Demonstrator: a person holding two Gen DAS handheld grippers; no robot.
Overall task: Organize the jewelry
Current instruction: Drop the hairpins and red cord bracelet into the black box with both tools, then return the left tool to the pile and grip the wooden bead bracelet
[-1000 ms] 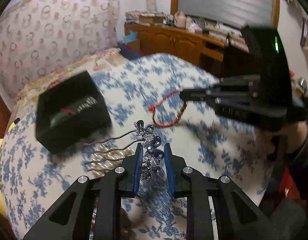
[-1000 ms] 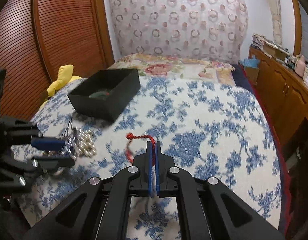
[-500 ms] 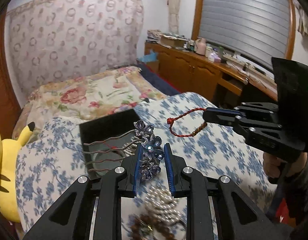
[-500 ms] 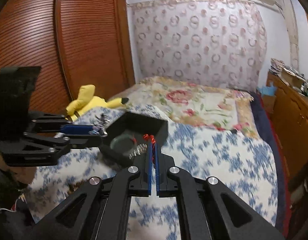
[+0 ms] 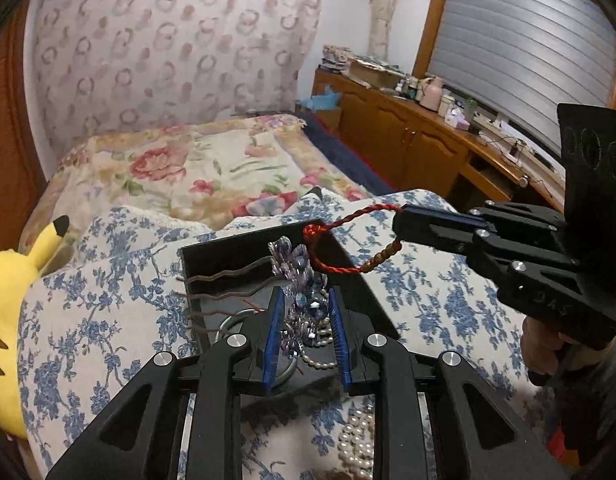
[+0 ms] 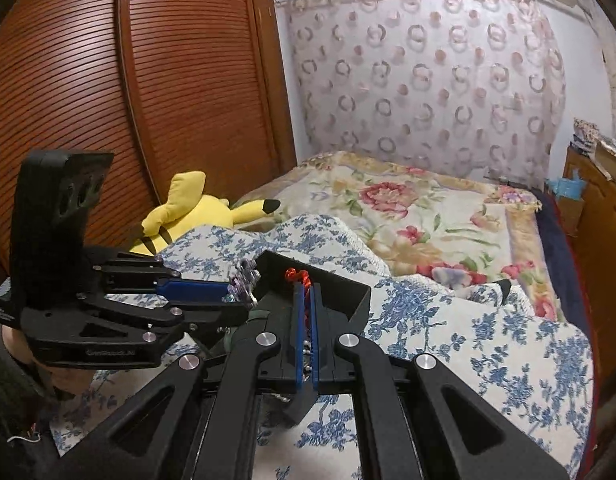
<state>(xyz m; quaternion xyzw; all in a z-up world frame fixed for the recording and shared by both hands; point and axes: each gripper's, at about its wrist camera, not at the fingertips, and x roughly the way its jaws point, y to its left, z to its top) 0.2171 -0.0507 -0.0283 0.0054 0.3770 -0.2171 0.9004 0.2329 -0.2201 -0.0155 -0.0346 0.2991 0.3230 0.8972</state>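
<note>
Faint embossed lettering on the left claw's [image 6: 244, 294] side, lower left of the right wrist view, is too blurred to read. That claw grips a jewelled hair comb [image 5: 298, 280] over the black box [image 5: 364, 300] at frame centre. The right claw [image 6: 306, 300] is clenched on a red cord bracelet [image 5: 340, 248] above the box. Beneath lies a blue-floral bed cover [image 5: 108, 320], pearls [image 5: 358, 444] at bottom; yellow plush [image 6: 196, 208] beside a slatted wooden wardrobe [image 6: 108, 80].

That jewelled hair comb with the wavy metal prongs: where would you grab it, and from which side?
By the purple crystal-flower hair comb's chunky jewelled head, approached from the side opposite the prongs, as the left claw does. The thin wavy prongs stick out leftward and offer little to pinch.
</note>
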